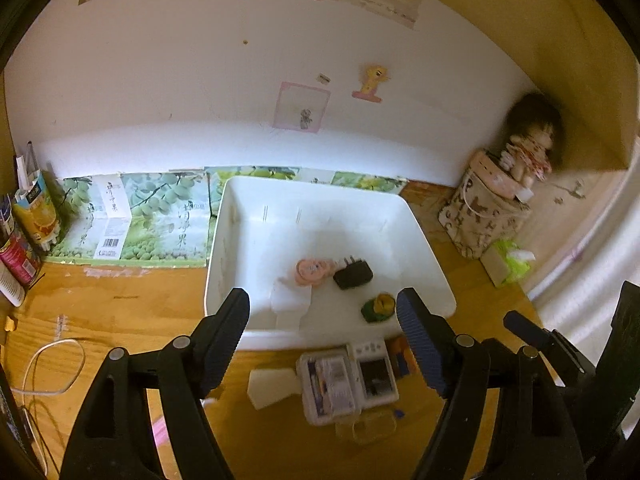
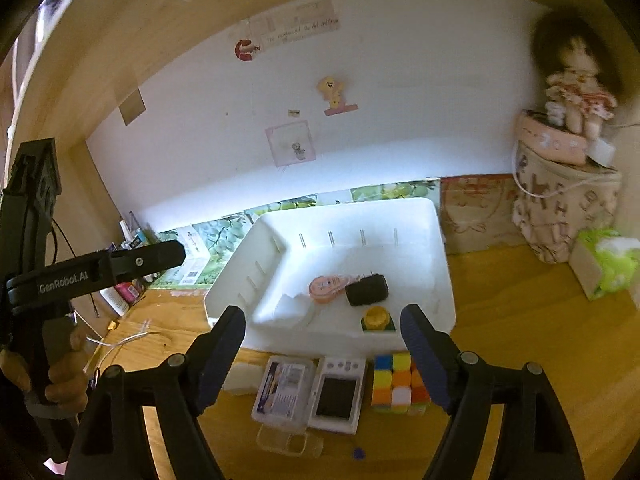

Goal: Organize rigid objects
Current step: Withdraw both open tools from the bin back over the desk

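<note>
On the wooden desk, a white bin stands against the fruit-printed cardboard at the wall, and every position below is given relative to it. Inside the white bin lie a pink oval case, a black plug adapter touching the case's right end, a yellow-and-green toy near the front wall, and a flat white piece toward the left.

Just in front of the white bin, in a row on the desk, sit a small white block, a clear-lidded box, a white handheld device touching that box, and a colour cube at the right end. A clear plastic case lies nearer still, beside a small blue piece.

Left gripper: jaws stand wide apart, nothing between the pads; it hovers over the front row. Right gripper: jaws likewise wide, holding nothing, above the same row. A hand grips the left tool's handle.

Right of the white bin stand a patterned fabric container with a doll on top and a tissue pack.
</note>
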A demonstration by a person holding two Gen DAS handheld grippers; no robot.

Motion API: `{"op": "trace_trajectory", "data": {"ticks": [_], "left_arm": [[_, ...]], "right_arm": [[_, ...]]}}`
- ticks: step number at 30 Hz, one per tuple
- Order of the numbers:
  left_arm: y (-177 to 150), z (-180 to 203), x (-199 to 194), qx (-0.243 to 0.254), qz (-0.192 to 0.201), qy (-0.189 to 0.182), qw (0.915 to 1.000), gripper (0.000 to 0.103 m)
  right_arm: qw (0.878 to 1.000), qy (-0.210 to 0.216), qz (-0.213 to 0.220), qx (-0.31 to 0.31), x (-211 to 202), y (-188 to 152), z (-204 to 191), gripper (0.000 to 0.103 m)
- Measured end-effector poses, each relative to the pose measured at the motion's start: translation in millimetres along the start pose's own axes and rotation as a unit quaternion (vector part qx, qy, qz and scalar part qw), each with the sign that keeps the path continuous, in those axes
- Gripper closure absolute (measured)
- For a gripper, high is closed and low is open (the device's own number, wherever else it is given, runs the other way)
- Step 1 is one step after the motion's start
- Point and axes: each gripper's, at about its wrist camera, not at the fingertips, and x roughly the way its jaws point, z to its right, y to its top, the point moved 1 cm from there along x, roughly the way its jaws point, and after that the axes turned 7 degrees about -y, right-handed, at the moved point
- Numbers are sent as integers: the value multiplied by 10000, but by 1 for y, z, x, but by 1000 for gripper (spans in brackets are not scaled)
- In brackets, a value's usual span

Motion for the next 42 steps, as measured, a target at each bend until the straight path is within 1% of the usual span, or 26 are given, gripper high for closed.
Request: {"op": "trace_trajectory", "data": {"ticks": [5,9,14,17,23,29,32,36,42], "left_arm": [[-21,-2,-11,268,-224,-130,9993,24],[-39,-3,-13,459,-445,-164,9978,24],[-55,-3,-11,474,-768,-243,9956,24],[-62,-2,-7,467,-908,-208,9946,24],[-73,2,8,336,-1313,-175,9906,24],[-82,5,35,-11,-1778,71,9840,24],[-85,5,48,-259,-1974,246,9797,24],[-88,8,68,-656,-2261,323,9714,24],[-96,23,92,-998,-2589,485,9595,24]], "right_arm": [[9994,-287,32,196,-20,-27,-11,22],[9982,-512,-3,312,-29,-51,-20,22],[9966,-729,-56,384,-38,-74,-25,22],[9953,-907,-60,338,-41,-86,-25,22],[9930,-1128,-145,329,-38,-100,-10,22],[9938,-1056,-279,202,-22,-96,10,22],[9950,-904,-417,111,-10,-91,23,22],[9959,-651,-622,-13,8,-84,35,22],[9946,-272,-970,-254,39,-71,53,22]]}}
